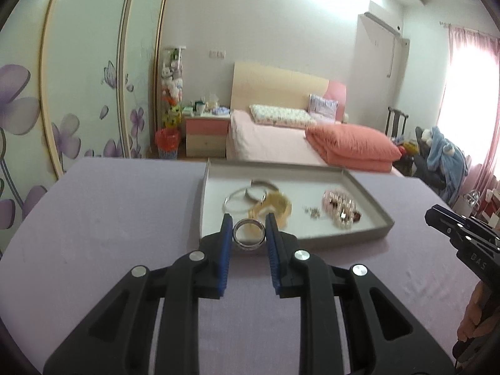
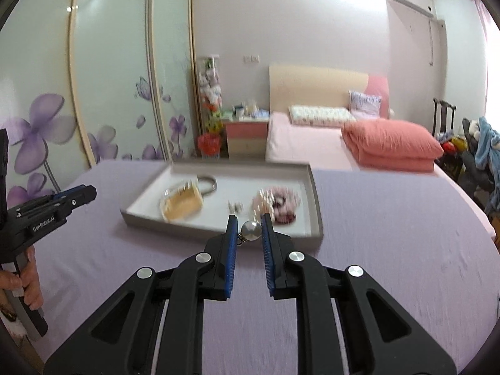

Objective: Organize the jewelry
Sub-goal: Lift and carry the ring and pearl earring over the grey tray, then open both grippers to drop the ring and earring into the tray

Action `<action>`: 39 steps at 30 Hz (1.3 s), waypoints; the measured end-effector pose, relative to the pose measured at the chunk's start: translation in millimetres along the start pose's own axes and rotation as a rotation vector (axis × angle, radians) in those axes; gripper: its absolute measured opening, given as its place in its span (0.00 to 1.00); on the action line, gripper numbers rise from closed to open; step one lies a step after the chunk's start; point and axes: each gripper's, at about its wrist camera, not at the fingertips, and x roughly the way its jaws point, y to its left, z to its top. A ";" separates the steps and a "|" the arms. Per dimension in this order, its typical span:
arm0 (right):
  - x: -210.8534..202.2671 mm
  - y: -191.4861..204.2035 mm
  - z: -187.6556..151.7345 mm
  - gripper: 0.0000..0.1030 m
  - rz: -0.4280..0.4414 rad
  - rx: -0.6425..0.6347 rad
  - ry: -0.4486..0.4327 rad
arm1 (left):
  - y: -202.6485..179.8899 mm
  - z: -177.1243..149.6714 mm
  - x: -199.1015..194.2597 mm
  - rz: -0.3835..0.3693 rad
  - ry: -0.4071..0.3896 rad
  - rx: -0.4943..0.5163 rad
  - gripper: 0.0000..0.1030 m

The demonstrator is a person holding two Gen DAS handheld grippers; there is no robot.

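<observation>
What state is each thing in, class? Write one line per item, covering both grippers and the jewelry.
Left gripper: jaws closed on the silver ring.
Silver ring: held, raised above the tray's near edge.
Right gripper: jaws closed on the pearl earring.
Pearl earring: held, off the table.
Tray: open, resting flat on the table.
Pink bead bracelet: lying loose in the tray.

1 tray [image 1: 359, 187], 1 silver ring [image 1: 249, 234], 1 pearl earring [image 2: 252, 230]. Inside the tray: 2 silver bangles [image 1: 247, 198], 1 yellow bracelet [image 1: 275, 207], 1 pink bead bracelet [image 1: 342, 211], and small studs [image 1: 312, 212], too tiny to count.
</observation>
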 end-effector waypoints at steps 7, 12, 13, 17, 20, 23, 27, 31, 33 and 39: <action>12.2 3.1 20.3 0.16 0.014 -0.019 -0.063 | -8.0 12.6 13.9 -0.015 -0.020 0.006 0.21; 24.8 1.3 30.8 0.16 0.015 -0.019 -0.100 | -12.5 22.7 28.7 -0.022 -0.031 0.010 0.21; 28.2 0.7 33.7 0.16 0.016 -0.016 -0.110 | -14.5 26.9 33.1 -0.024 -0.041 0.014 0.21; 43.7 -5.2 44.3 0.16 0.014 0.006 -0.144 | -16.7 37.3 48.2 -0.013 -0.074 0.016 0.21; 58.5 -10.3 47.9 0.16 0.019 0.025 -0.143 | -17.1 43.3 65.0 -0.002 -0.074 0.010 0.21; 73.5 -13.8 47.5 0.16 0.027 0.038 -0.122 | -17.2 47.8 82.1 0.003 -0.064 0.007 0.21; 90.8 -14.9 46.3 0.16 0.032 0.039 -0.098 | -18.4 48.8 101.7 0.003 -0.061 0.003 0.21; 109.3 -15.5 43.0 0.16 0.040 0.043 -0.061 | -20.5 42.7 120.0 -0.012 -0.037 -0.004 0.21; 117.0 -13.9 42.4 0.16 0.041 0.036 -0.047 | -18.9 40.1 127.4 -0.016 -0.025 -0.003 0.21; 133.2 -10.5 38.3 0.16 0.055 0.038 -0.024 | -13.8 39.9 145.6 -0.022 -0.014 -0.013 0.21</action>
